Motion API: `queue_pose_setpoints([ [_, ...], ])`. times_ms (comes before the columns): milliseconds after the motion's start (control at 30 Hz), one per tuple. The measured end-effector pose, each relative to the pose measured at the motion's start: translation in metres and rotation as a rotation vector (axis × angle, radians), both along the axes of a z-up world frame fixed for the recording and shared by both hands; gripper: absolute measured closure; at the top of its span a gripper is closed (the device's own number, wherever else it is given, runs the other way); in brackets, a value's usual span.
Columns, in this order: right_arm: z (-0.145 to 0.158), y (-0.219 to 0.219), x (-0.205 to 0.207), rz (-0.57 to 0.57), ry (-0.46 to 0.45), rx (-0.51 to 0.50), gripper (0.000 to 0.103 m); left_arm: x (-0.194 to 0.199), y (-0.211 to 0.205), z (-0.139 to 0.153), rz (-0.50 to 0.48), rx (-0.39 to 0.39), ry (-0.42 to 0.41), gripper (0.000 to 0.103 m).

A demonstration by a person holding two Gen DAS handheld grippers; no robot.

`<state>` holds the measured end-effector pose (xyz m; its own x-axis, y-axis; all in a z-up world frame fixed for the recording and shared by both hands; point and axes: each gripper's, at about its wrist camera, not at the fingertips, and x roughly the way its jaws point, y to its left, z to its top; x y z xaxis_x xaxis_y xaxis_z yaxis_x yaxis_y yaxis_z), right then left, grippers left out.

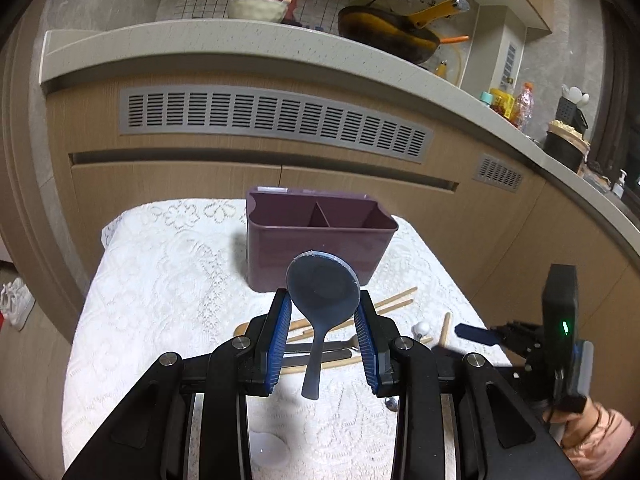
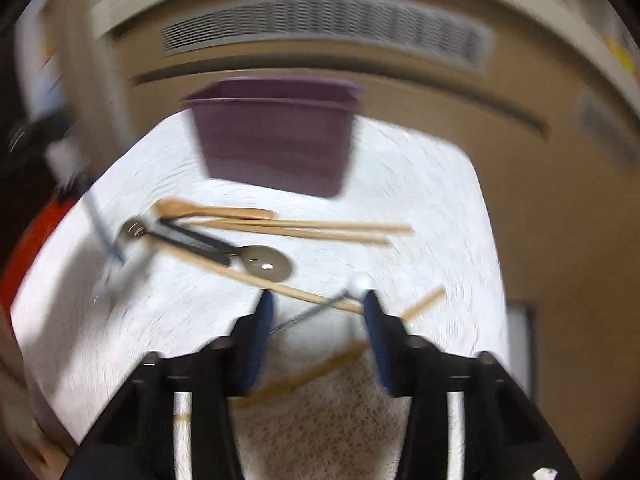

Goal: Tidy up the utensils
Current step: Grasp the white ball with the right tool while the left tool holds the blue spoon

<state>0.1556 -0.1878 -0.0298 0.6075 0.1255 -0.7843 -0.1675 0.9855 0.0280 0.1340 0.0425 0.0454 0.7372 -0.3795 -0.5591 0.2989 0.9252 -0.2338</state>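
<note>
My left gripper is shut on a dark grey rice paddle, its head up between the pads and its handle hanging down over the table. Just beyond stands the purple utensil caddy, divided in two, with nothing showing inside. Wooden chopsticks, a wooden spoon, a metal spoon and a black-handled utensil lie loose on the white lace cloth. My right gripper hovers low over the cloth, open. A chopstick and a thin white-tipped metal stick lie under its fingers, untouched. That view is blurred.
A wooden cabinet front with grey vents rises right behind the small table. The counter above holds a pan with a yellow handle and a bowl. A small white spoon lies near the table's front. A pink sleeve shows at the right.
</note>
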Motion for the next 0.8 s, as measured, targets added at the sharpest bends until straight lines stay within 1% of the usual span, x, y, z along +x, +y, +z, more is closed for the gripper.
queue_pose_setpoints([
  [67, -0.008, -0.016, 0.014, -0.088, 0.033, 0.094, 0.067, 0.003, -0.001, -0.003, -0.006, 0.000, 0.003, 0.070],
  [100, -0.012, -0.018, 0.018, -0.111, 0.042, 0.108, 0.067, 0.004, 0.000, -0.004, -0.007, 0.004, 0.001, 0.070],
  [133, -0.016, -0.017, 0.023, -0.129, 0.047, 0.107, 0.067, 0.005, -0.001, -0.005, -0.007, 0.008, -0.001, 0.070],
  [200, -0.023, -0.010, 0.031, -0.166, 0.049, 0.068, 0.067, 0.007, 0.001, -0.008, -0.003, 0.011, 0.001, 0.070],
  [300, -0.034, -0.006, 0.046, -0.242, 0.083, 0.020, 0.067, 0.009, 0.006, -0.010, 0.002, 0.001, 0.011, 0.070],
  [333, -0.037, -0.007, 0.049, -0.261, 0.101, 0.029, 0.070, 0.009, 0.008, -0.011, 0.005, -0.002, 0.014, 0.070],
  [367, -0.040, -0.010, 0.051, -0.268, 0.113, 0.046, 0.080, 0.009, 0.010, -0.011, 0.008, -0.005, 0.017, 0.070],
  [467, -0.039, -0.009, 0.047, -0.242, 0.106, 0.082, 0.082, 0.012, 0.015, -0.014, 0.007, -0.021, 0.038, 0.070],
  [567, -0.018, 0.000, 0.035, -0.179, 0.045, 0.090, 0.083, 0.017, 0.019, -0.015, 0.005, -0.049, 0.066, 0.070],
  [633, 0.002, 0.006, 0.026, -0.128, -0.008, 0.097, 0.083, 0.018, 0.018, -0.014, 0.003, -0.060, 0.072, 0.070],
  [733, 0.030, 0.011, 0.012, -0.070, -0.082, 0.118, 0.083, 0.015, 0.012, -0.009, -0.003, -0.055, 0.064, 0.070],
  [800, 0.048, 0.013, 0.004, -0.047, -0.144, 0.110, 0.083, 0.013, 0.008, -0.004, -0.009, -0.053, 0.053, 0.070],
])
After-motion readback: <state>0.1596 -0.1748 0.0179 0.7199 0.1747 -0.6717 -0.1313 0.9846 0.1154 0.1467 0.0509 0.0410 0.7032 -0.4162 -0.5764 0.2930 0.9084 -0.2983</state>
